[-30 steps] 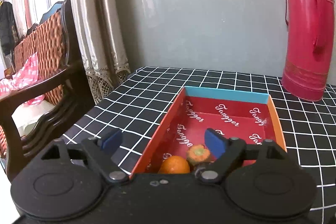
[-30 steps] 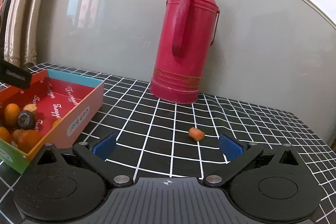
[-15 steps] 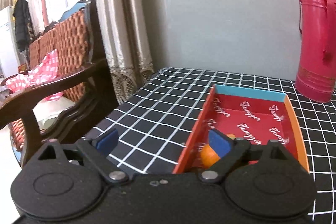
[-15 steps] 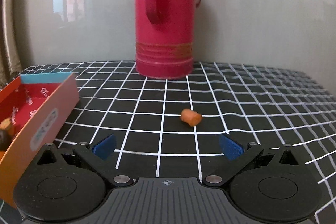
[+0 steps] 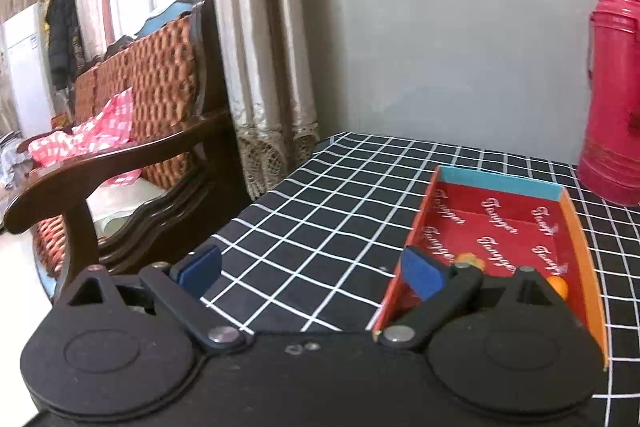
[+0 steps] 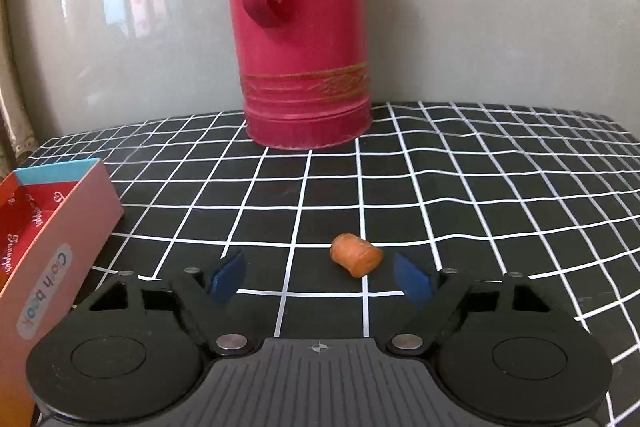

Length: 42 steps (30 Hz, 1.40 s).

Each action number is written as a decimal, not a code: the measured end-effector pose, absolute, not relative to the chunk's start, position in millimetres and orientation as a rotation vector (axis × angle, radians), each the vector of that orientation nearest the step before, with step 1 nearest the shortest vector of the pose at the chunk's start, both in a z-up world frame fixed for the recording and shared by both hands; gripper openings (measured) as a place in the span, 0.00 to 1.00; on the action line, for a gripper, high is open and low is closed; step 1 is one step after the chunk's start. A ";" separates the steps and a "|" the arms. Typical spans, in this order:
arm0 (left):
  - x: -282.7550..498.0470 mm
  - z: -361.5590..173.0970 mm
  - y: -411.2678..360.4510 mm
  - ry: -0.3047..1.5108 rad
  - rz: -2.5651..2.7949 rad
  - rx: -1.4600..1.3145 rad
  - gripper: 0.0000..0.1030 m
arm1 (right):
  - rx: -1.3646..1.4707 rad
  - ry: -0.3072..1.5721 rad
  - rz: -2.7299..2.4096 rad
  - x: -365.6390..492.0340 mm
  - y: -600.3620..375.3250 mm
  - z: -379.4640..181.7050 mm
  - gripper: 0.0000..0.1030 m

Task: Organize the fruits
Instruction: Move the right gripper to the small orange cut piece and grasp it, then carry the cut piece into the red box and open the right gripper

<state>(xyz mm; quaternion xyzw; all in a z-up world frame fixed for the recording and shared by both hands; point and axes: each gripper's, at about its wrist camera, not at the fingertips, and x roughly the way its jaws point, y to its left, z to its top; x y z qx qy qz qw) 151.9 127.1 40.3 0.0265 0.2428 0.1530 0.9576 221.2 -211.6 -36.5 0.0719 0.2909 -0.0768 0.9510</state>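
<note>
A small orange fruit piece (image 6: 356,254) lies on the checked tablecloth, between and just beyond the blue pads of my right gripper (image 6: 319,277). Those jaws are closing, and the pads stand apart from the piece. The red cardboard box (image 6: 64,223) sits at the left of the right wrist view. In the left wrist view the same box (image 5: 576,235) is at the right, with bits of orange fruit (image 5: 558,285) showing behind the right finger. My left gripper (image 5: 310,269) is still opening, holds nothing, and hangs over the tablecloth left of the box.
A tall pink thermos (image 6: 304,27) stands at the back of the table against the grey wall, also at the right edge as thermos (image 5: 612,99). A wooden chair (image 5: 132,155) with red checked cloth stands off the table's left edge. Curtains (image 5: 260,59) hang behind.
My right gripper moved toward the orange piece and its jaws narrowed around it. My left gripper shifted left off the box, so its fingers now straddle the box's left wall and the tablecloth.
</note>
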 end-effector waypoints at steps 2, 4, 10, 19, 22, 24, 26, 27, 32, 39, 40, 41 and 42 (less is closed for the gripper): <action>149.5 40.1 119.6 0.486 0.293 0.073 0.89 | 0.127 0.594 -0.152 224.2 -212.8 -37.2 0.74; 148.0 40.3 112.3 0.477 0.272 0.093 0.90 | 0.116 0.605 -0.147 227.6 -214.0 -38.9 0.58; 148.6 39.5 106.3 0.471 0.252 0.104 0.91 | 0.106 0.612 -0.160 228.9 -215.9 -42.0 0.23; 153.3 37.2 127.9 0.519 0.313 0.032 0.91 | 0.133 0.557 -0.062 218.3 -193.0 -28.5 0.20; 155.6 35.6 135.9 0.536 0.344 0.014 0.91 | 0.113 0.512 0.017 208.5 -169.6 -18.3 0.20; 156.0 34.3 139.6 0.548 0.353 0.009 0.91 | 0.070 0.490 0.047 204.0 -153.2 -14.8 0.20; 155.7 34.2 141.9 0.552 0.363 0.010 0.91 | 0.065 0.485 0.086 200.6 -143.0 -13.5 0.20; 154.7 34.8 143.5 0.548 0.370 0.010 0.91 | 0.075 0.485 0.108 198.9 -139.4 -12.2 0.20; 152.4 36.6 145.3 0.539 0.377 0.004 0.91 | 0.121 0.415 0.247 189.6 -111.1 7.5 0.20; 154.1 34.0 146.2 0.548 0.385 0.022 0.91 | 0.038 0.400 0.364 189.6 -52.3 8.8 0.20; 154.3 33.6 147.2 0.549 0.388 0.023 0.91 | 0.018 0.408 0.369 191.9 -45.0 6.0 0.20; 154.7 33.2 148.3 0.551 0.391 0.023 0.91 | -0.002 0.415 0.372 192.2 -38.7 3.3 0.20; 154.7 32.9 150.2 0.554 0.393 0.022 0.91 | -0.019 0.421 0.371 193.5 -33.1 -0.9 0.20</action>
